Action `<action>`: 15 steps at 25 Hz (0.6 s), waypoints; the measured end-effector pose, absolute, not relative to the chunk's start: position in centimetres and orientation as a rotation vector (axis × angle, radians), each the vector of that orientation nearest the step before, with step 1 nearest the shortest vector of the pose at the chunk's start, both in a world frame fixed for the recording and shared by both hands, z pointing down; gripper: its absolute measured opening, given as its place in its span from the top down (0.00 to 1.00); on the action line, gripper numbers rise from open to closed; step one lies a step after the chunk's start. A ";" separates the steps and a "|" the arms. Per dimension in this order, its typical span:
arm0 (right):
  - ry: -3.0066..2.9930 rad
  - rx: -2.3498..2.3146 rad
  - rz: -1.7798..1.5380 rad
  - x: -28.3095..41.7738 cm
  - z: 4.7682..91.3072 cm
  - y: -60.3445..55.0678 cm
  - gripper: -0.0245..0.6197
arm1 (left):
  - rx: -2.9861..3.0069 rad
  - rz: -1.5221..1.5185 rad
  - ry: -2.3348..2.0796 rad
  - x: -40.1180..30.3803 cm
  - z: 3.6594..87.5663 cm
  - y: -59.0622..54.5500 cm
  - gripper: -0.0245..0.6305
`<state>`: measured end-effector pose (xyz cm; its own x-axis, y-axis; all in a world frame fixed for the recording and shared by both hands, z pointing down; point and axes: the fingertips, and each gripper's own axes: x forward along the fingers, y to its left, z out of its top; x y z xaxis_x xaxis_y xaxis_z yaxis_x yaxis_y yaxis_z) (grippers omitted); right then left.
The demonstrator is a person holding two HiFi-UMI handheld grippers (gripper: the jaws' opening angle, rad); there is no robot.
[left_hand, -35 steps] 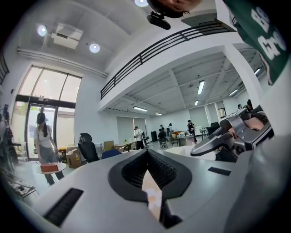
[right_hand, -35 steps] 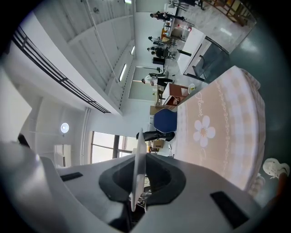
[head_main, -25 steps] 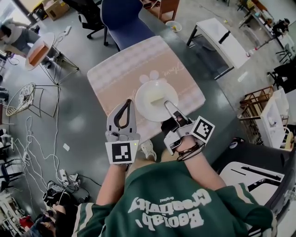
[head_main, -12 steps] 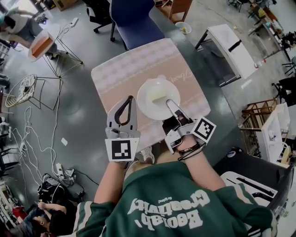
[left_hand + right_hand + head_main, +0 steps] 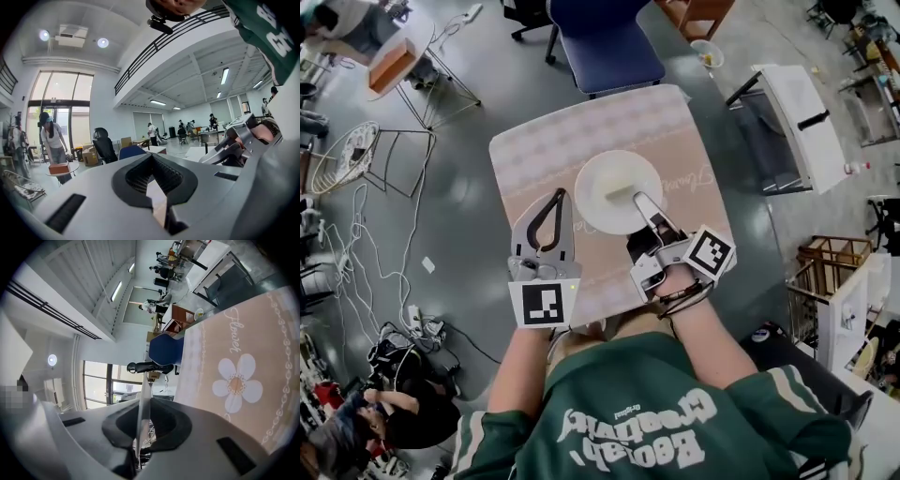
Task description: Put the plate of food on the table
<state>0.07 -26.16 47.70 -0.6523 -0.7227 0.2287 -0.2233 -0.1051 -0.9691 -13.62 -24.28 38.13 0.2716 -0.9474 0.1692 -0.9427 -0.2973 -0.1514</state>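
Note:
A white plate (image 5: 605, 183) with a pale block of food (image 5: 619, 194) is over the middle of a square table (image 5: 534, 141) with a pink flowered cloth. My right gripper (image 5: 637, 200) is shut on the plate's near rim. In the right gripper view that rim (image 5: 144, 401) shows edge-on between the jaws, with the flowered cloth (image 5: 234, 380) to the right. My left gripper (image 5: 560, 195) hangs over the table left of the plate, shut with nothing in it. In the left gripper view its tips (image 5: 152, 157) meet, and the right gripper (image 5: 243, 140) shows at the right.
A blue chair (image 5: 605, 37) stands at the table's far side. A white bench (image 5: 802, 112) is to the right. A round side table with an orange box (image 5: 394, 61), a wire stool (image 5: 347, 159) and floor cables (image 5: 375, 281) lie to the left.
Both grippers and the plate have moved forward, so the plate now lies farther in over the table. The grip on the rim is unchanged.

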 end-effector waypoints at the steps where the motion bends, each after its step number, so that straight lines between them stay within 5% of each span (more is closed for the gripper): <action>1: 1.802 -1.041 -1.824 0.0 48.5 -27.2 0.91 | -2.479 -0.370 1.862 -13.8 38.6 -25.2 0.95; 15: 1.865 -1.104 -2.055 -4.2 60.3 -37.3 0.91 | -2.404 -0.514 2.014 -16.0 45.7 -34.6 0.95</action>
<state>-4.20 -37.33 60.34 -0.7164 -0.5653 0.4088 -0.3523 -0.2126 -0.9114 -15.97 -34.60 45.69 0.1446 -0.9526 0.2677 -0.9643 -0.1963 -0.1778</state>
